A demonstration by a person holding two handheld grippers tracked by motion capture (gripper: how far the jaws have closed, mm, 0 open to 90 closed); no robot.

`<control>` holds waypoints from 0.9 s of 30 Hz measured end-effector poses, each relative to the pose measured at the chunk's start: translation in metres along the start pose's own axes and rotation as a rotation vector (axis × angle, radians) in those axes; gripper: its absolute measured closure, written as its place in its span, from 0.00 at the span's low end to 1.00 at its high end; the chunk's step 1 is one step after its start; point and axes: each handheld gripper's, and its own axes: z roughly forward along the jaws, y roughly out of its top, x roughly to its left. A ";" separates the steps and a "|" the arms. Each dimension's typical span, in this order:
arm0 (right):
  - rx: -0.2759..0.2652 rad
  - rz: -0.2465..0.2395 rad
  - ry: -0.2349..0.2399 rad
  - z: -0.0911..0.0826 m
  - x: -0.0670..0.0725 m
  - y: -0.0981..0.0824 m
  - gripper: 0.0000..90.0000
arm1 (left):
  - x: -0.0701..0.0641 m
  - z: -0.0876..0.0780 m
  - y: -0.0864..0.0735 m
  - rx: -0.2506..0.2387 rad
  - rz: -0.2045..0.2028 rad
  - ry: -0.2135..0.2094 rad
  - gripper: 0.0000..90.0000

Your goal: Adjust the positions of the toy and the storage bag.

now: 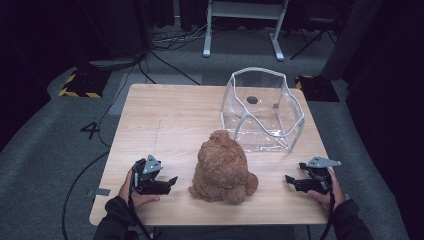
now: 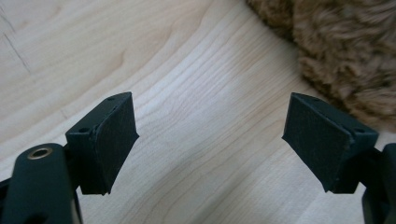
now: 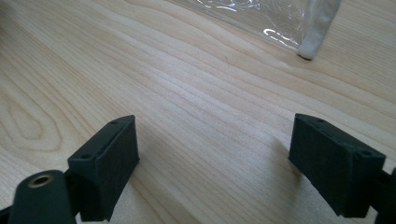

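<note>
A brown plush teddy bear [image 1: 223,167] sits on the wooden worktop [image 1: 165,120], near its front edge and about midway across, between the two pairs of tongs. It seems to slump forward with its back to the camera, though the fur hides its shape too well to be sure.

The left tongs [image 1: 171,181] rest just beside the bear on its left, pointing toward it, held in the person's left hand [image 1: 134,192]. In the left gripper view their jaws stand wide apart with only bare wood between the pads, and the bear's curly fur [image 2: 345,51] lies close beyond the right-hand jaw without touching it.

The right tongs [image 1: 290,180] lie to the bear's right, a little farther off than the left pair, also pointing inward, held in the right hand [image 1: 327,195]. Their jaws are spread wide too, gripping nothing, with open worktop between them.

Behind the bear, toward the far right of the worktop, stands a clear plastic storage bag [image 1: 262,107] with white edging, its top open. Its lower corner [image 3: 314,37] shows in the right gripper view, ahead of the jaws and apart from them.
</note>
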 end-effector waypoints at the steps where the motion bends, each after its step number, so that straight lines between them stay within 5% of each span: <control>1: 0.000 -0.001 0.000 0.000 0.000 0.000 0.17 | -0.002 -0.001 0.001 -0.007 -0.005 -0.005 0.19; 10: 0.000 -0.001 0.000 0.000 0.000 0.000 0.17 | -0.013 -0.008 0.011 -0.027 0.045 -0.018 0.19; 17: 0.000 -0.001 0.001 0.000 0.000 0.000 0.17 | -0.025 -0.021 0.023 -0.088 0.053 -0.053 0.18; 27: 0.000 0.000 0.001 0.000 0.000 0.000 0.17 | -0.051 -0.032 0.041 -0.156 0.122 -0.093 0.18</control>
